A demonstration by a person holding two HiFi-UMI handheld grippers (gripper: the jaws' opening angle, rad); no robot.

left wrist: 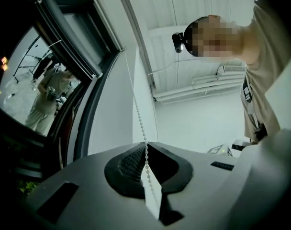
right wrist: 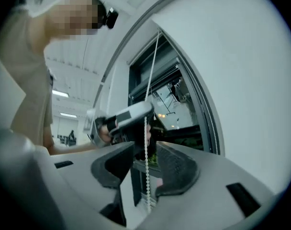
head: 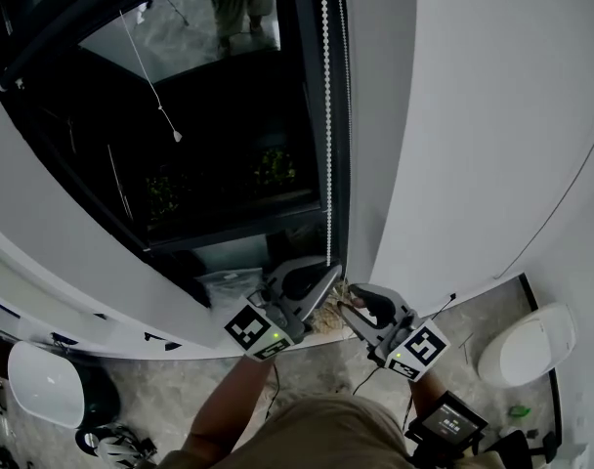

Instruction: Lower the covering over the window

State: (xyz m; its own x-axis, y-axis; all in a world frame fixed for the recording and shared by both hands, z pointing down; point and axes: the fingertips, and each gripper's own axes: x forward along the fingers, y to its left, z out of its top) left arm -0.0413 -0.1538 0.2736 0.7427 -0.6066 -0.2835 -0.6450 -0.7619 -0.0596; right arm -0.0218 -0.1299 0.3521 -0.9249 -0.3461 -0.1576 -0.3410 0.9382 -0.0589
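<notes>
A white bead chain (head: 326,115) hangs down the right side of the dark window (head: 209,154). A dark roller (left wrist: 64,32) runs along the window's top. My left gripper (head: 328,274) is at the chain's lower part, shut on it. In the left gripper view the bead chain (left wrist: 136,109) runs into the closed left gripper (left wrist: 145,150). My right gripper (head: 348,296) sits just below and to the right, open. In the right gripper view the bead chain (right wrist: 147,176) hangs free between the jaws of the right gripper (right wrist: 146,164), below the left gripper (right wrist: 128,116).
A white wall (head: 473,115) stands right of the window. A thin cord with a small pull (head: 177,137) hangs across the glass. White rounded objects lie on the floor at left (head: 45,384) and right (head: 527,345). The glass reflects a person (head: 240,3).
</notes>
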